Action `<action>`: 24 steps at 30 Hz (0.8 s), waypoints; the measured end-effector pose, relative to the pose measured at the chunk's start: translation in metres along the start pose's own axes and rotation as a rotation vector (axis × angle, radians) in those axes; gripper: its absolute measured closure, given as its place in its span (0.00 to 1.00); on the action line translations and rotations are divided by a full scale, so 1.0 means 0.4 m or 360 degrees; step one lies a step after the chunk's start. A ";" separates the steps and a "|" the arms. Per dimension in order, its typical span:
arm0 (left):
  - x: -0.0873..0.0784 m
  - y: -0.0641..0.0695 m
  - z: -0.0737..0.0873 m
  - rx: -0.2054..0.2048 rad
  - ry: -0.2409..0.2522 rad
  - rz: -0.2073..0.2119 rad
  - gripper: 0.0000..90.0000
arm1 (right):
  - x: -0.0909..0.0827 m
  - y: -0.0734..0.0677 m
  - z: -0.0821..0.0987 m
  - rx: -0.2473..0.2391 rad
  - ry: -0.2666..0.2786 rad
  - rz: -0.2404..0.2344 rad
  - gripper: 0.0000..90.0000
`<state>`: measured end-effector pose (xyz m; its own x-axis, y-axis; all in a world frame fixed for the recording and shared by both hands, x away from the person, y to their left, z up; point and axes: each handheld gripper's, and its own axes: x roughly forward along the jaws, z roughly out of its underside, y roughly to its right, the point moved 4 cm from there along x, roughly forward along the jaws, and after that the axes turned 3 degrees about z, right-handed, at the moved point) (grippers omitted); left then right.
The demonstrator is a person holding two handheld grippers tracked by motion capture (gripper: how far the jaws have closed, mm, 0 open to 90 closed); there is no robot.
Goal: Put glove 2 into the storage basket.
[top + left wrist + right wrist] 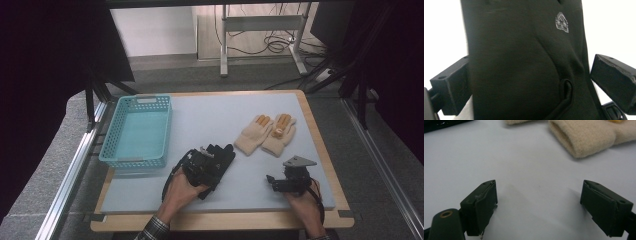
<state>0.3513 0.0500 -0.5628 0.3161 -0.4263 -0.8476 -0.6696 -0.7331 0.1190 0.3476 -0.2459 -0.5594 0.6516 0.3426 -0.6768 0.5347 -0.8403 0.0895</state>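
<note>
A black glove (224, 154) lies on the grey mat in front of the basket. My left gripper (210, 162) rests over its near end. In the left gripper view the black glove (524, 50), with a small silver logo (562, 22), lies between the two jaws, which stand wide apart on either side of it. A pair of beige gloves (266, 134) with orange fingertips lies to the right. My right gripper (274, 181) is open low over bare mat, and the cuff of a beige glove (584, 137) lies ahead of it, well apart from its fingers (482, 205).
A light blue plastic basket (137, 102) stands at the left of the mat, with nothing in it. The grey mat (210, 117) lies on a wood-edged table. Metal rails run along both table sides. A desk frame and cables are on the floor behind.
</note>
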 end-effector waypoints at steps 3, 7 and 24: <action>0.005 0.015 0.000 0.0023 -0.0012 -0.0056 0.00 | 0.000 0.000 0.000 0.0001 0.0000 0.0001 0.15; 0.000 0.010 -0.003 -0.0010 -0.0029 -0.0059 0.03 | 0.000 0.000 0.000 0.0001 -0.0001 0.0001 0.15; -0.051 -0.057 -0.012 -0.0023 0.0045 -0.0034 0.73 | 0.000 0.000 0.000 -0.0002 0.0001 0.0002 0.15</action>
<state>0.3635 0.0727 -0.5458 0.3492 -0.4251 -0.8351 -0.6530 -0.7495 0.1085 0.3476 -0.2459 -0.5595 0.6525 0.3417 -0.6764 0.5344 -0.8403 0.0911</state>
